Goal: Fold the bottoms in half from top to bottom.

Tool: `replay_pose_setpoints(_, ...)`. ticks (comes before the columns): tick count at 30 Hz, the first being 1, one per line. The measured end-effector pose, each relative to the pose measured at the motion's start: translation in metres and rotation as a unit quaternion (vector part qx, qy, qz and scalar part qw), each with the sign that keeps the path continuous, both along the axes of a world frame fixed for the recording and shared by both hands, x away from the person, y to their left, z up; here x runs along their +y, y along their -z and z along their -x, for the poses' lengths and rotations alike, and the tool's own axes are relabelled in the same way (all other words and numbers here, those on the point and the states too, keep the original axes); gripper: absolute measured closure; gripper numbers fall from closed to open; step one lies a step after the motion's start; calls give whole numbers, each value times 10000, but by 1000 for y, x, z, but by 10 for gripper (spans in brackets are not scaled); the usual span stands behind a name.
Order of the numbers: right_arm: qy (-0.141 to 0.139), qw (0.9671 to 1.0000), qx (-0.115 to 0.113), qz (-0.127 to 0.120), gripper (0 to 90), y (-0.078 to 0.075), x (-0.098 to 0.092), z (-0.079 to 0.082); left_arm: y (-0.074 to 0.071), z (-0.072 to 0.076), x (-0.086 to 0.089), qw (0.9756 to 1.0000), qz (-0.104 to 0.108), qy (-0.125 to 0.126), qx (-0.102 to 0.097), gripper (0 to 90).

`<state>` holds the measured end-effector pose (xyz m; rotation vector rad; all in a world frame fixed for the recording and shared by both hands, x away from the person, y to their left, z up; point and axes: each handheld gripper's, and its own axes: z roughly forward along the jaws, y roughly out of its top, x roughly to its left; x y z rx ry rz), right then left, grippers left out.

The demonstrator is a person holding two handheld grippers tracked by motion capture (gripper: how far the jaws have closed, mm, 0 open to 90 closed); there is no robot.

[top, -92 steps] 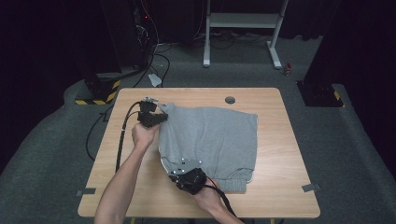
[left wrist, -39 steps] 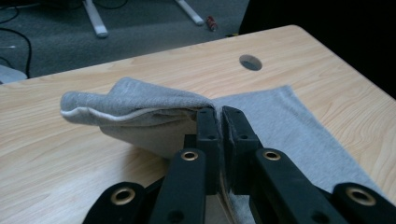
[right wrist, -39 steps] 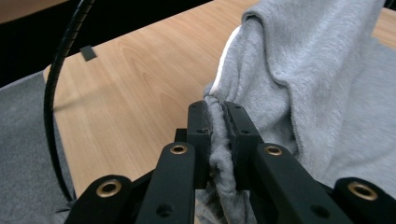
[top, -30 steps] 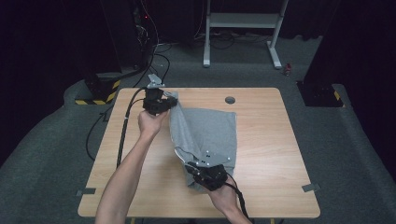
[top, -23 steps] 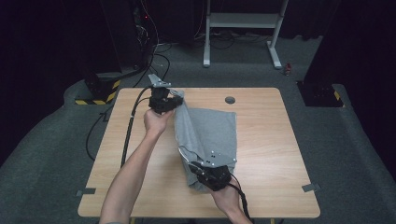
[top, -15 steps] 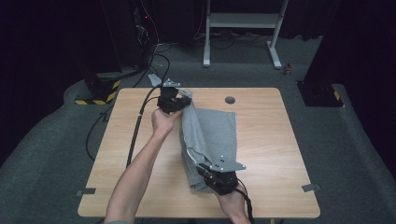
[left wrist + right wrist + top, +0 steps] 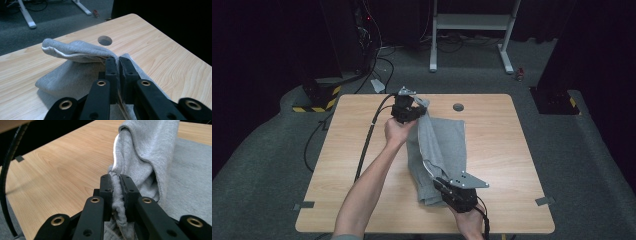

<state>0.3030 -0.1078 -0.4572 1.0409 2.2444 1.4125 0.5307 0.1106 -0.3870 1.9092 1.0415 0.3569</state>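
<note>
A grey cloth (image 7: 439, 145) lies on the wooden bench (image 7: 492, 165), folded partly over itself. The left tool (image 7: 412, 109) is at the far end of the cloth, near the round hole (image 7: 458, 107) in the bench. Its jaws are closed tight on the cloth's edge and hold it up a little. The right tool (image 7: 451, 192) is at the near end of the cloth, close to the person. Its jaws are also closed on a bunch of the cloth. Between the two tools the held edge stands up in a ridge, and the rest of the cloth lies flat on the bench under it. A black cable (image 7: 368, 140) runs from the left tool across the bench.
</note>
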Motion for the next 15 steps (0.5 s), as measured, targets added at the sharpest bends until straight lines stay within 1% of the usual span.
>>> replay_pose_setpoints(3, 94, 9999, 27, -112, 813, 1, -8, 2, 3, 0, -9, 10000, -44, 46, -28, 856)
replay_pose_setpoints(9, 298, 9993, 158, -145, 810, 12, -22, 4, 11, -3, -29, 9998, -83, 163, -26, 856)
replay_pose_setpoints(12, 393, 9988, 267, -87, 809, 17, -27, 6, 17, -6, -42, 9998, -61, 180, 38, 855)
replay_pose_setpoints(13, 410, 9989, 244, -42, 809, 19, -30, 6, 20, -6, -46, 9997, -81, 209, 44, 856)
replay_pose_setpoints(15, 477, 9983, 327, 13, 809, 24, -36, 6, 25, -7, -57, 9995, -134, 270, 28, 855)
